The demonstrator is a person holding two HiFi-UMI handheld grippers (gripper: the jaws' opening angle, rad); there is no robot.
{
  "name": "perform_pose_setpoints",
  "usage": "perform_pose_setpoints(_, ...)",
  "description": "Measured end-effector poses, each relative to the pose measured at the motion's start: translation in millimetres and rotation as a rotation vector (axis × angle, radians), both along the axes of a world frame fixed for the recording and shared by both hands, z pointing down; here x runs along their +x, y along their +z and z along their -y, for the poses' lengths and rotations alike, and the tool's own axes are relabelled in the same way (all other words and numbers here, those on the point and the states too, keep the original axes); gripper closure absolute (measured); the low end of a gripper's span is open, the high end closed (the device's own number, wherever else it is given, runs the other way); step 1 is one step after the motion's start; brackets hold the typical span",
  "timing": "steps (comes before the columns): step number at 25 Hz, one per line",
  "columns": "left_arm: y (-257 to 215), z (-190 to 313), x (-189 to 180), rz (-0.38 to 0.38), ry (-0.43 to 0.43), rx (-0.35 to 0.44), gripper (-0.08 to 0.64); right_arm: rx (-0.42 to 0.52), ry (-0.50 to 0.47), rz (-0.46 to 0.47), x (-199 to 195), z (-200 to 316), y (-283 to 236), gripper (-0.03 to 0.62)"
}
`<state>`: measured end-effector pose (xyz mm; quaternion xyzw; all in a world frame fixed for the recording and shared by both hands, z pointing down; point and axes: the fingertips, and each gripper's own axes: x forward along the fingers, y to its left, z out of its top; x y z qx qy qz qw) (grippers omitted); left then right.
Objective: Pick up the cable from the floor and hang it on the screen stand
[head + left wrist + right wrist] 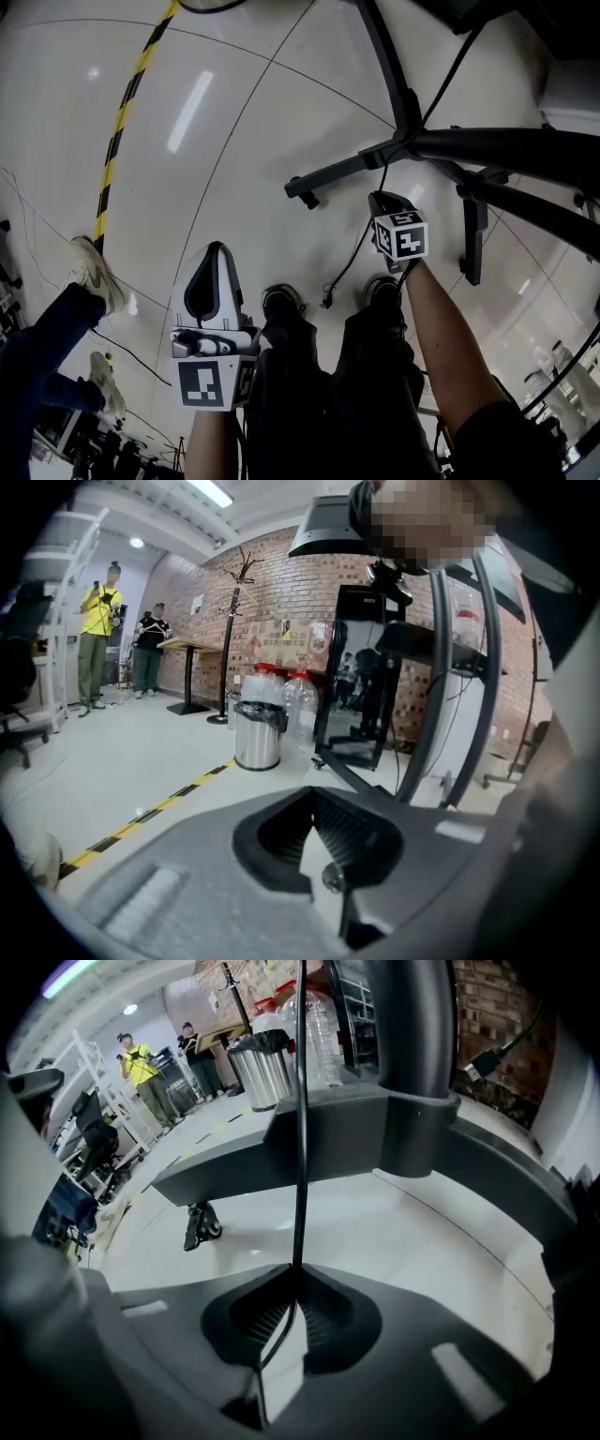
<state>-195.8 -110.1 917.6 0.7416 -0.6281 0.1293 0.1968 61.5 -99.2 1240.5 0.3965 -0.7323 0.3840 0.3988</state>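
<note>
The black cable (301,1147) runs straight up from between the jaws of my right gripper (298,1274), which is shut on it. In the head view that right gripper (380,199) sits just below the hub of the black screen stand (412,145). The cable (352,258) trails down from the gripper to a plug (327,302) lying on the white floor. The stand's column (408,1054) and a base leg with a caster (200,1225) rise right ahead of the jaws. My left gripper (217,248) hangs lower left, shut and holding nothing (314,794).
Yellow-black tape (117,141) crosses the floor at left. Another person's leg and shoe (89,272) stand at the left edge. A steel bin (258,733), water bottles, a coat rack (234,639) and two people (98,639) are farther back by the brick wall.
</note>
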Motion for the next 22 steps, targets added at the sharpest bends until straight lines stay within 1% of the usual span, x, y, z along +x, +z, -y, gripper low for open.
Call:
perform_pose_setpoints(4, -15, 5, 12, -0.025, -0.002, 0.005, 0.554, 0.013, -0.044, 0.024, -5, 0, -24, 0.563)
perform_pose_setpoints(8, -38, 0, 26, 0.003, 0.031, -0.007, 0.555, 0.027, -0.092, -0.011, 1, -4, -55, 0.565)
perform_pose_setpoints(10, -54, -4, 31, -0.003, 0.035, -0.009, 0.555, 0.036, -0.113, -0.02, 1, -7, -75, 0.565)
perform_pose_setpoints(13, -86, -3, 39, -0.02, 0.016, 0.009, 0.555, 0.065, -0.152, -0.022, -1, -13, -114, 0.566)
perform_pose_setpoints(18, -144, -6, 54, -0.033, 0.015, 0.034, 0.554, 0.122, -0.236, -0.034, -2, -20, -183, 0.566)
perform_pose_setpoints(20, -167, -8, 55, -0.031, 0.016, 0.043, 0.554, 0.149, -0.263, -0.034, -7, -19, -217, 0.567)
perform_pose_setpoints(22, -191, -9, 56, -0.036, 0.013, 0.05, 0.554, 0.184, -0.304, -0.054, -10, -18, -252, 0.568)
